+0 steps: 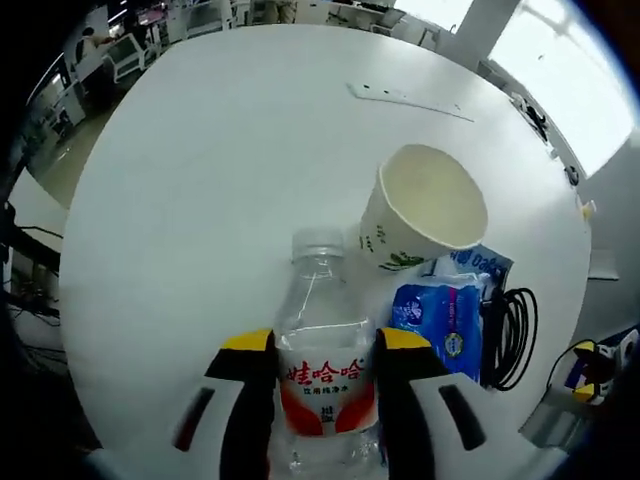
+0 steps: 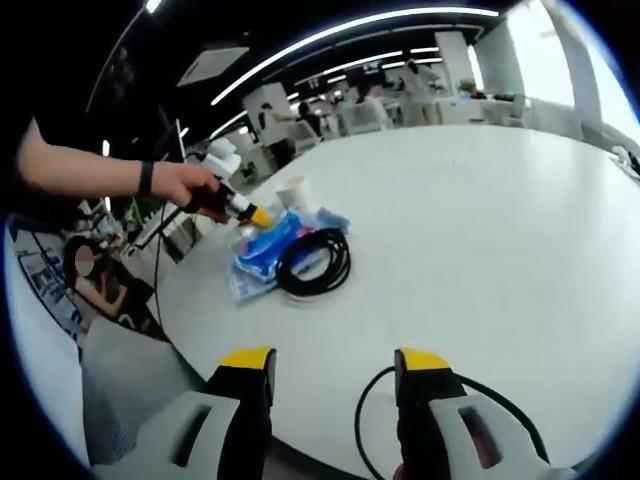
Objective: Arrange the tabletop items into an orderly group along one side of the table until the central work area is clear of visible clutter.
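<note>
Left gripper view: the left tongs (image 1: 325, 352), yellow-tipped, are clenched on a clear bottle (image 1: 322, 350) with a red label, one jaw on each side of its body; the white-capped neck points away from the camera across the white worktop (image 1: 220, 180). Just beside the bottle's cap stands a tilted paper cup (image 1: 420, 210), its open mouth turned toward the camera. Touching the cup on its near side is a blue packet (image 1: 440, 315) (a second blue-printed item shows behind it, too hidden to identify), and next to the packet lies a black cable coil (image 1: 512, 335), all grouped near the worktop edge. A flat pale strip (image 1: 405, 98) lies well apart, toward the far side. Right gripper view: the right tongs (image 2: 335, 362) hang released above the near edge of the worktop (image 2: 480, 230), with nothing between the jaws; a black cable loop (image 2: 372, 405) passes below the gap and beside the right-hand jaw. Farther off, a hand (image 2: 185, 185) holds the left gripper over the same group: cup (image 2: 292, 190), blue packet (image 2: 262, 250) and cable coil (image 2: 315, 262), the coil lying partly on the packet. The middle of the worktop in this view is bare.
</note>
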`<state>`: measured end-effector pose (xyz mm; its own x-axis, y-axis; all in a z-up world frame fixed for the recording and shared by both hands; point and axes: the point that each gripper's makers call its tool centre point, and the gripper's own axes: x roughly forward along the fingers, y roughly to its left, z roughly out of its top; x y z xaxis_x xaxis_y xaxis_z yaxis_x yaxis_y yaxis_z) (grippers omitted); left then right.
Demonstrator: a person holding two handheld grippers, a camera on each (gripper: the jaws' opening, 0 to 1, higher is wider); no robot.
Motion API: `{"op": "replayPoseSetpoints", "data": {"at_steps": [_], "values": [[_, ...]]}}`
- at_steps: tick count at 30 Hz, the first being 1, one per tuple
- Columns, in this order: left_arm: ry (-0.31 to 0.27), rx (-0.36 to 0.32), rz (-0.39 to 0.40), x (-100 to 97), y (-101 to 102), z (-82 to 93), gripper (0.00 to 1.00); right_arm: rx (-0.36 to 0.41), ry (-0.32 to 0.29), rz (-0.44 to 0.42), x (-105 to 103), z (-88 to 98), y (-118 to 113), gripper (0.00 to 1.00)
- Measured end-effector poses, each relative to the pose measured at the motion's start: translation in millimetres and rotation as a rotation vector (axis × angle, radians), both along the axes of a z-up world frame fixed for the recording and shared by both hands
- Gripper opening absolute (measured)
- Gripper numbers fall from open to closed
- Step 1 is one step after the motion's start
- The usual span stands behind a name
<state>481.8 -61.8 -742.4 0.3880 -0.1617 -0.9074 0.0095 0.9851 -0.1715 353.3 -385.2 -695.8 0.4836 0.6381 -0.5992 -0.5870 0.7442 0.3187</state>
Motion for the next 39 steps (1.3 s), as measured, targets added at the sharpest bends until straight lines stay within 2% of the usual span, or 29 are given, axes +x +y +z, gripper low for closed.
{"op": "replayPoseSetpoints", "data": {"at_steps": [8, 17, 24, 29, 33, 36, 39], "values": [[-0.018, 0.004, 0.022, 0.3, 6, 7.0, 0.37, 0.003, -0.004, 0.011, -1, 0.3, 2, 0.48], [-0.086, 0.006, 0.057, 1.2, 15, 29.2, 0.36, 0.008, -0.042, 0.004, 2, 7.1, 2, 0.52], [-0.14, 0.008, 0.071, -7.5, 21, 45.2, 0.36, 0.023, -0.066, 0.0, 4, 13.6, 3, 0.53], [-0.172, 0.012, 0.079, -13.8, 24, 54.7, 0.36, 0.023, -0.093, 0.015, 4, 22.4, 4, 0.54], [-0.203, 0.023, 0.082, -18.8, 24, 62.7, 0.36, -0.009, -0.113, 0.032, 3, 26.7, 1, 0.56], [-0.222, 0.031, 0.071, -23.5, 22, 67.1, 0.36, 0.005, -0.13, 0.026, 8, 37.0, 0, 0.57], [-0.235, 0.036, 0.066, -29.1, 21, 70.5, 0.36, -0.014, -0.159, 0.047, 12, 46.0, 1, 0.58]]}}
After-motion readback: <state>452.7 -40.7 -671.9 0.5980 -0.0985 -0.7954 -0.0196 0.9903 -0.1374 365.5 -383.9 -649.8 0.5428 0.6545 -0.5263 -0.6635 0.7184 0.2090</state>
